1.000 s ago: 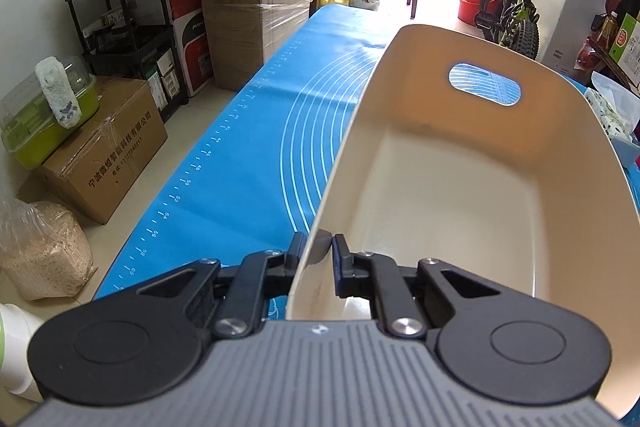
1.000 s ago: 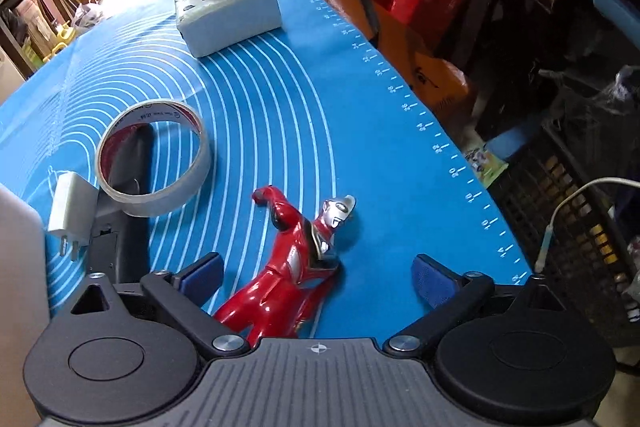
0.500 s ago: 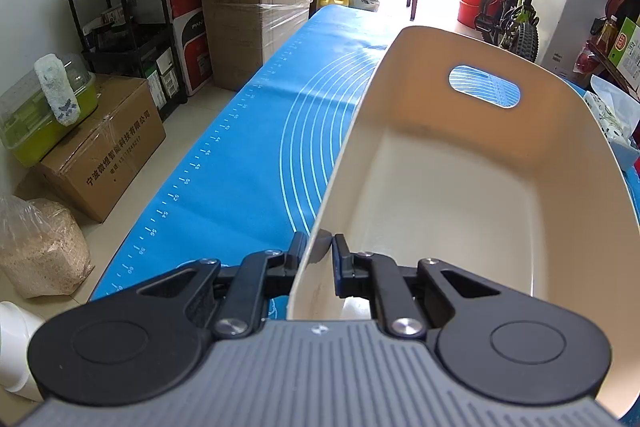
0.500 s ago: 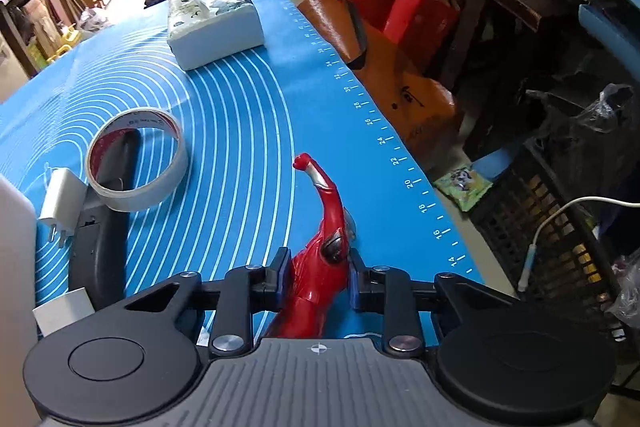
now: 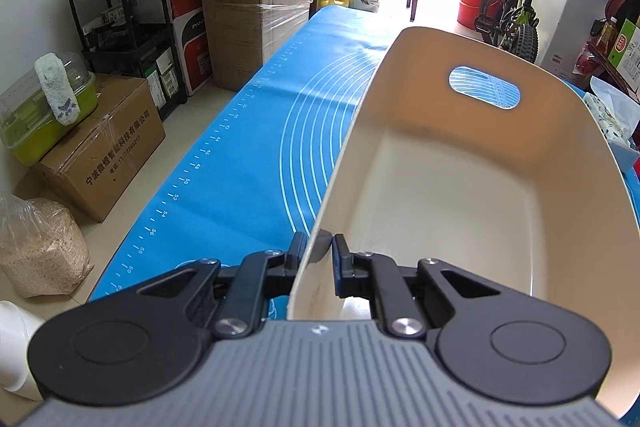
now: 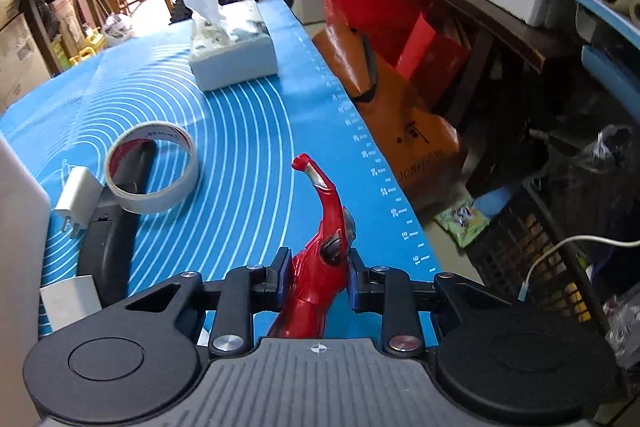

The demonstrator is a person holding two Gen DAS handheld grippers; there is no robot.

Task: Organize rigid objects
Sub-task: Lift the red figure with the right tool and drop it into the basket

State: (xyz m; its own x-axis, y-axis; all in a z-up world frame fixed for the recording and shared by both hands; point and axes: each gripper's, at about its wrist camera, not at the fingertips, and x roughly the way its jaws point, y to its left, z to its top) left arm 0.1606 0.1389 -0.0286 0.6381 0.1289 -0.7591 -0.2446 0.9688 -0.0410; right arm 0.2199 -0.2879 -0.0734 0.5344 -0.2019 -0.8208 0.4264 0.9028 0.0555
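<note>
My left gripper (image 5: 320,251) is shut on the near rim of a cream plastic bin (image 5: 460,195); the bin is empty and stands on the blue mat (image 5: 248,163). My right gripper (image 6: 318,271) is shut on a red and silver toy figure (image 6: 324,239), held above the blue mat (image 6: 248,147) with one arm raised forward. On the mat to the left lie a tape roll (image 6: 152,167), a white charger plug (image 6: 78,195), a black remote-like object (image 6: 116,227) and a small white block (image 6: 70,301). The bin's wall (image 6: 16,227) shows at the left edge.
A tissue box (image 6: 232,51) sits at the mat's far end. The mat's right edge drops off beside orange bags (image 6: 400,115) and a black crate (image 6: 532,259). In the left wrist view, cardboard boxes (image 5: 104,143) and a black shelf (image 5: 132,39) stand left of the table.
My right gripper closed on the toy figure a second ago and has since lifted it off the mat. The left gripper keeps its hold on the bin rim, barely moved.
</note>
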